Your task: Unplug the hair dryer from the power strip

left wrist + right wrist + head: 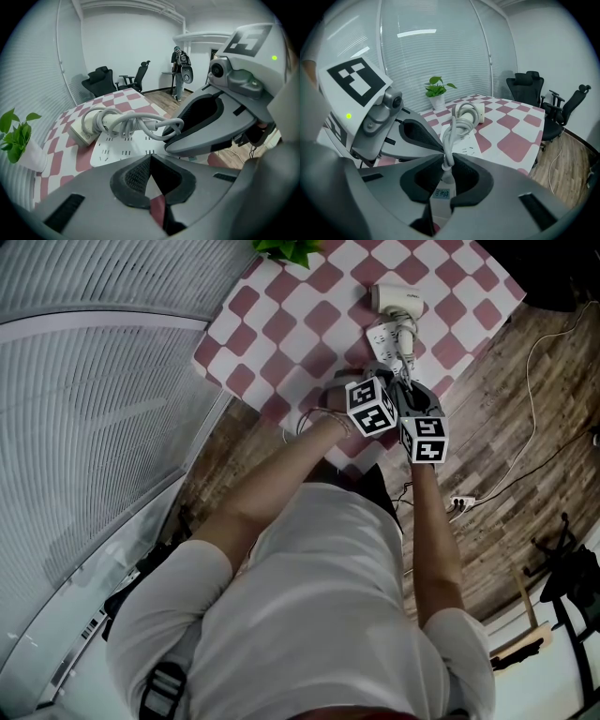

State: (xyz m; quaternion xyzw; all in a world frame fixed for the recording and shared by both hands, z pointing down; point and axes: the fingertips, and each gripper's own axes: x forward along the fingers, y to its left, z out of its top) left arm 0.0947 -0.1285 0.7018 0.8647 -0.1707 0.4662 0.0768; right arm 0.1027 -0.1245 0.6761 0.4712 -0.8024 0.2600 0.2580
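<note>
Obs: right claw (445, 165) grips white hair-dryer plug (442, 194), seated in flat white power strip (121, 150) on red-and-white checked surface (60, 157). Left claw (151, 161), closed and empty, apparently pins strip against the pull.

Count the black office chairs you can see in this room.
2. One office chair stands beyond the far corner of the checkered table. The other is to its right, nearer the camera. Others may be hidden outside these views.
</note>
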